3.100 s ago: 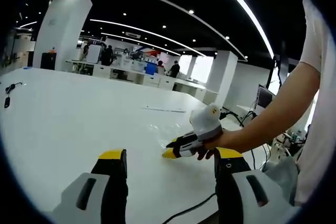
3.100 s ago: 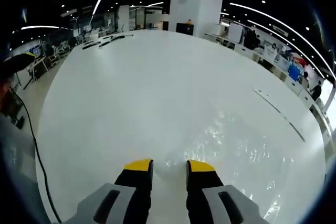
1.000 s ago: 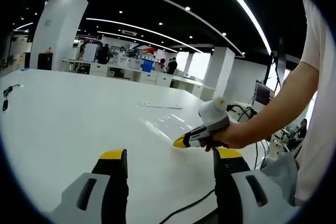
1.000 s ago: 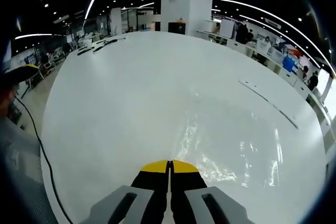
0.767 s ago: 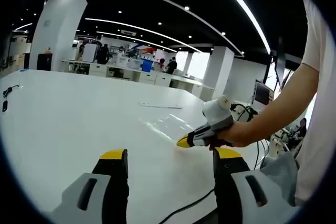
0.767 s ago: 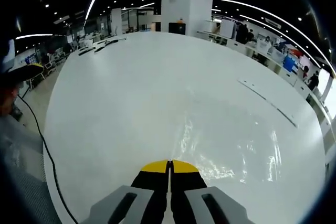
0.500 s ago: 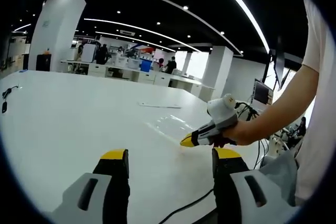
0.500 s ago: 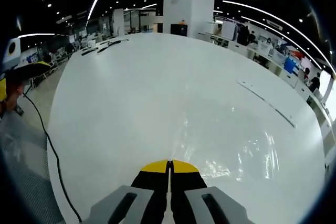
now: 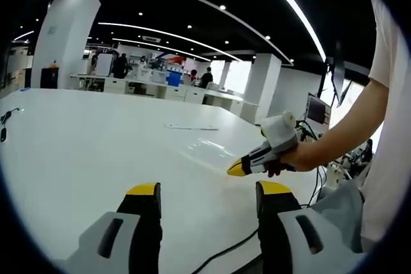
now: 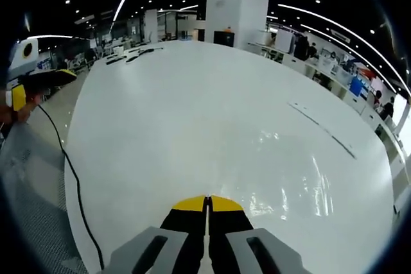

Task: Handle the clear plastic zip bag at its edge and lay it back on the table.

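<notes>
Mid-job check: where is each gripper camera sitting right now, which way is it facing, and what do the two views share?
Left gripper view: rides the left gripper, jaws apart, looking across the white table at the right gripper and the person's forearm.
Right gripper view: rides the right gripper, jaws together on the clear zip bag, facing along the table toward a pillar.
Shared: the table, bag, and right gripper.

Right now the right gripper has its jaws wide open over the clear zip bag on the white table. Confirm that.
Not right: the right gripper is shut, its yellow tips pressed together at the edge of the clear zip bag on the white table, as the right gripper view shows.
</notes>
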